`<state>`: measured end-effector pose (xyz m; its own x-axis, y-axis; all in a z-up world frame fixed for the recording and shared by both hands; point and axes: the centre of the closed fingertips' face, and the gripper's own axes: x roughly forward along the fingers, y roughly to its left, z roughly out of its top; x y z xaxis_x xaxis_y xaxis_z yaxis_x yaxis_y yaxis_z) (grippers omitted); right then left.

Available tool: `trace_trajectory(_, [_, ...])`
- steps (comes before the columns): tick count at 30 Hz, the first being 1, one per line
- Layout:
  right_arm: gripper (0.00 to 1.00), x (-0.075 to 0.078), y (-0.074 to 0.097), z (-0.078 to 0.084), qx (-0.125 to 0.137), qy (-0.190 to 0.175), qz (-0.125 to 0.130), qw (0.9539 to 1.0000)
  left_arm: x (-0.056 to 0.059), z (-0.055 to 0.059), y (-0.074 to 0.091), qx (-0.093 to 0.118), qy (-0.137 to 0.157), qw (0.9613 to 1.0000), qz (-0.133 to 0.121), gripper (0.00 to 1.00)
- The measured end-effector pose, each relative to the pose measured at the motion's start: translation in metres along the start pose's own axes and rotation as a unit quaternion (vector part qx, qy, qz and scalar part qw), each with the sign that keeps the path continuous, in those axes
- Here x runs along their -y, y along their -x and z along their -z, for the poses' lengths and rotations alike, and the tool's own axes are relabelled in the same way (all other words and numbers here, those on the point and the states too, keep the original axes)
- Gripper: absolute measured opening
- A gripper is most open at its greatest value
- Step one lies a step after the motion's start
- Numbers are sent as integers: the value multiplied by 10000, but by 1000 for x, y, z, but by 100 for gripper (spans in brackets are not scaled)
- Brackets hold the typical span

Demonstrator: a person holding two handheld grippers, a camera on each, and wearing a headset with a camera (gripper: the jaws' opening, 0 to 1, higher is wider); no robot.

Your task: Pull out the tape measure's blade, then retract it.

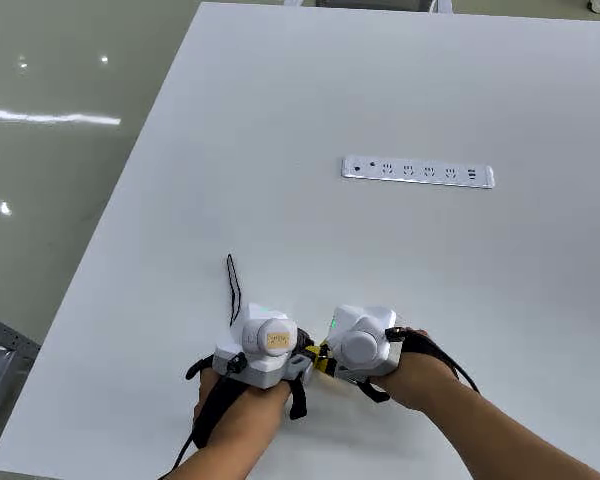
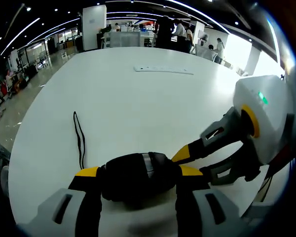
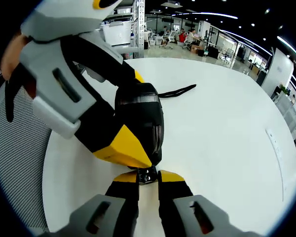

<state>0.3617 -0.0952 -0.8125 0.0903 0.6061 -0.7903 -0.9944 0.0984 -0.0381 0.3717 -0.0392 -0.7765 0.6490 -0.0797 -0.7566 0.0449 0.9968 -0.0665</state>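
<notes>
The black tape measure lies low over the white table, near its front edge. My left gripper is shut on the case, one yellow-tipped jaw on each side. In the right gripper view the case sits just ahead of my right gripper, which is shut on the small metal blade tip at the case's mouth. Hardly any blade is out. In the head view the left gripper and right gripper meet tip to tip. The tape's black wrist strap trails away across the table.
A white power strip lies flat further back on the table, right of centre. The table's left edge drops to a glossy floor. The person's two forearms come in from the bottom.
</notes>
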Motion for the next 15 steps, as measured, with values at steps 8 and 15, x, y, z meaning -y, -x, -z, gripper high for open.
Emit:
trace_trajectory(8, [14,0,1,-1,100,71,22,9999,-1,1,-1,-33,116,9997,234,60])
trace_trajectory(15, [14,2,2,0,19,170,104,9998,0,-16,2,447,-55,9980,434,63])
